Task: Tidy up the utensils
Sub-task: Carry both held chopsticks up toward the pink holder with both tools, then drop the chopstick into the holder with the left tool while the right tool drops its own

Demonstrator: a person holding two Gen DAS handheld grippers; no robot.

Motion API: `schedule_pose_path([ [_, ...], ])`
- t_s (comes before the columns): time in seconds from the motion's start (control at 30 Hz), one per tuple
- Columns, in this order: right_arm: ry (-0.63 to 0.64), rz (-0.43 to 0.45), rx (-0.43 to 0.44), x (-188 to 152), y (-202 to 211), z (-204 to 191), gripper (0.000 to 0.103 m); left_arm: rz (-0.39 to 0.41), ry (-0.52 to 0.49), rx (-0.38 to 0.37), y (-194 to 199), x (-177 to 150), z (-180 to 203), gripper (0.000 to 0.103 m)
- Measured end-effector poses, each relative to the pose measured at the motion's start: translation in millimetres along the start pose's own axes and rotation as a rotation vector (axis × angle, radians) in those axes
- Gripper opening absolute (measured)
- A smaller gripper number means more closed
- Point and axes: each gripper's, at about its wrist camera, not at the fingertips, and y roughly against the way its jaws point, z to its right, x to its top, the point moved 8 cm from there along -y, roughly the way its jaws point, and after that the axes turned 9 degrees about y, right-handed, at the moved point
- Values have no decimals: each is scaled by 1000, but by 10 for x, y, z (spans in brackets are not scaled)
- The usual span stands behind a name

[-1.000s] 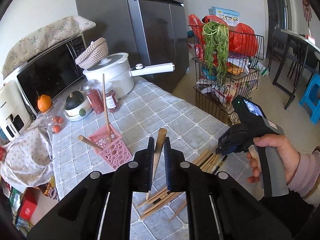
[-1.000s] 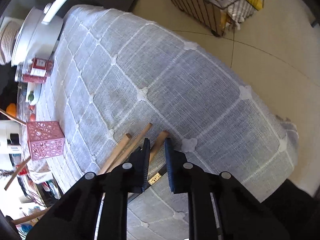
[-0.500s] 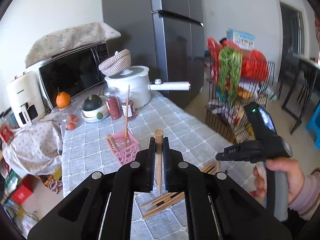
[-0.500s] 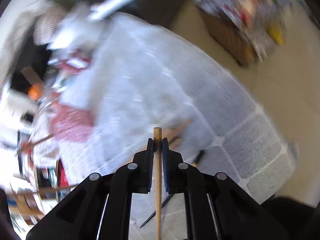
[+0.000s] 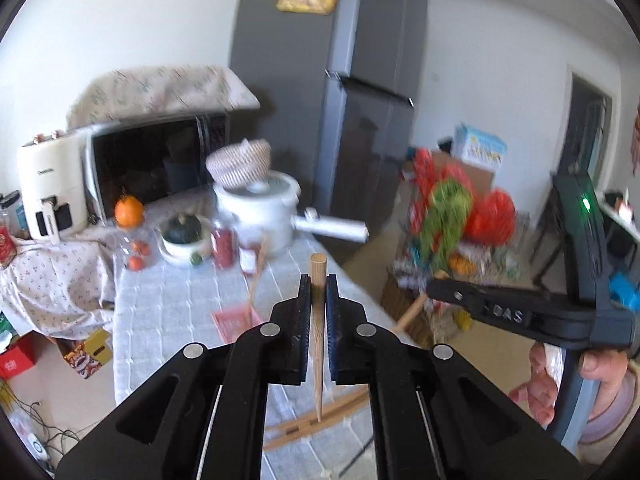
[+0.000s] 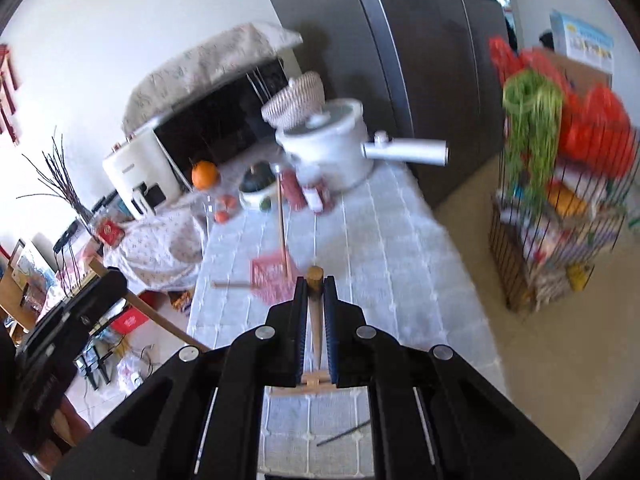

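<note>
My left gripper [image 5: 318,280] is shut on a wooden chopstick [image 5: 318,328] and holds it upright above the table. My right gripper [image 6: 315,282] is shut on another wooden chopstick [image 6: 315,312], also raised; it shows at the right of the left wrist view [image 5: 436,292]. A pink holder [image 5: 234,322] [image 6: 274,280] stands on the grey checked tablecloth [image 6: 380,256] with a chopstick [image 6: 282,224] standing in it. Several loose chopsticks [image 5: 320,416] [image 6: 308,384] lie on the cloth below the grippers.
A white pot [image 6: 332,148] with a long handle, jars [image 5: 224,248], a bowl with a squash [image 5: 184,236], a microwave [image 5: 156,164] and an air fryer [image 5: 52,192] stand at the table's far end. A wire rack [image 6: 560,208] stands on the floor at the right.
Both grippers have risen and tilted up, away from the loose pile. The right gripper closed on a chopstick and lifted it; the left kept hold of its chopstick.
</note>
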Motion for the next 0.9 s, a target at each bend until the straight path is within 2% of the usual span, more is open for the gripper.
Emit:
schedule_pose_path([
  [0.1, 11, 48, 7, 317, 102, -65, 8, 43, 67, -8, 50, 349, -123, 7],
  [0.23, 37, 99, 16, 649, 129, -166, 8, 124, 93, 34, 22, 779, -275, 7],
  [0.4, 55, 118, 36, 938, -94, -287, 8, 142, 86, 118, -353, 1068, -519, 7],
  [0.5, 63, 112, 47, 1005, -310, -334, 8, 131, 97, 178, -695, 1027, -752, 7],
  [0.67, 45, 93, 67, 1052, -690, -334, 8, 10, 137, 217, -1310, 627, -1111, 7],
  [0.73, 29, 82, 81, 1071, -828, -328, 8, -42, 145, 237, -1454, 462, -1210, 13],
  [0.8, 21, 78, 94, 1101, -921, -342, 8, -36, 155, 230, -1444, 404, -1258, 22],
  [0.9, 22, 85, 103, 1133, -957, -374, 8, 42, 163, 226, -1215, 503, -1291, 27],
])
